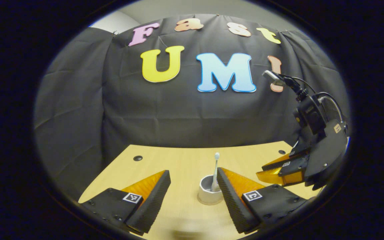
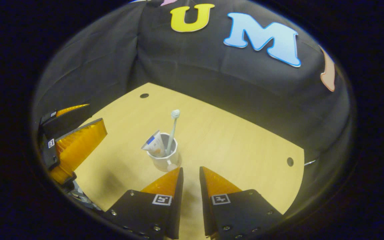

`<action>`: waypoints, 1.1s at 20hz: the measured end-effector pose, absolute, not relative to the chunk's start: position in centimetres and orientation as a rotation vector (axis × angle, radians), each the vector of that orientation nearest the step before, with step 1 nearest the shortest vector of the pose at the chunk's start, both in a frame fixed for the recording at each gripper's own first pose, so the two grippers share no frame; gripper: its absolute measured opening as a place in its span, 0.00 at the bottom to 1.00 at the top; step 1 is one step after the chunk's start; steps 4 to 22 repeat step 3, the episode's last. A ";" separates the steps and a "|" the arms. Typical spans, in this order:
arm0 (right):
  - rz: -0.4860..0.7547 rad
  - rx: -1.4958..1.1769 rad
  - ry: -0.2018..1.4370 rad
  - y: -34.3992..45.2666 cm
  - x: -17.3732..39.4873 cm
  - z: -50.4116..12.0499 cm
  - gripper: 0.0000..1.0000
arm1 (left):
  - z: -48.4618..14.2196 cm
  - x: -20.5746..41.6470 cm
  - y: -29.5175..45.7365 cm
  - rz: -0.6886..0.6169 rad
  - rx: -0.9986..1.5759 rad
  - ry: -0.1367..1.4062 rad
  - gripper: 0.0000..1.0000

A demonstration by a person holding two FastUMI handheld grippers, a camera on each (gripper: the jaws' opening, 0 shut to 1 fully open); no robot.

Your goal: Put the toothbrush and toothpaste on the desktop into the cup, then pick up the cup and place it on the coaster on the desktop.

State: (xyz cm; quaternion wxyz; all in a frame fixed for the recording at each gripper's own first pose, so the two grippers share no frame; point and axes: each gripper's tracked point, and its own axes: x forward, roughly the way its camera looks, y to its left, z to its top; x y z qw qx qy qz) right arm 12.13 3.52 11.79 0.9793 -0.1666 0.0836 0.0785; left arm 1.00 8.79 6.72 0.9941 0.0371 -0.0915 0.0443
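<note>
Wooden desk (image 2: 232, 140), black booth: cup (image 2: 164, 161) upright, toothbrush (image 2: 172, 131) and toothpaste (image 2: 154, 144) inside. My right gripper (image 2: 191, 176), narrowly parted, empty, sits just behind cup; my left gripper (image 1: 192, 188) gapes wide, farther off.

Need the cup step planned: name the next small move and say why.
Probably ease the open left gripper forward around the cup. The toothbrush and toothpaste already stand in it, and the cup sits between the spread fingers, nearer one, ungripped.
</note>
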 end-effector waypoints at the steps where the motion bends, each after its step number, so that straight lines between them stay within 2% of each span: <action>1: 0.135 -0.305 0.126 3.3 11.6 12.6 0.28 | 7.5 0.7 8.4 0.085 0.078 -0.201 0.94; 3: 0.096 -0.242 0.040 2.5 10.4 14.2 0.28 | 9.0 0.1 7.4 0.078 0.090 -0.233 0.94; 22: 0.096 -0.242 0.040 2.5 10.4 14.2 0.28 | 9.0 0.1 7.4 0.078 0.090 -0.233 0.94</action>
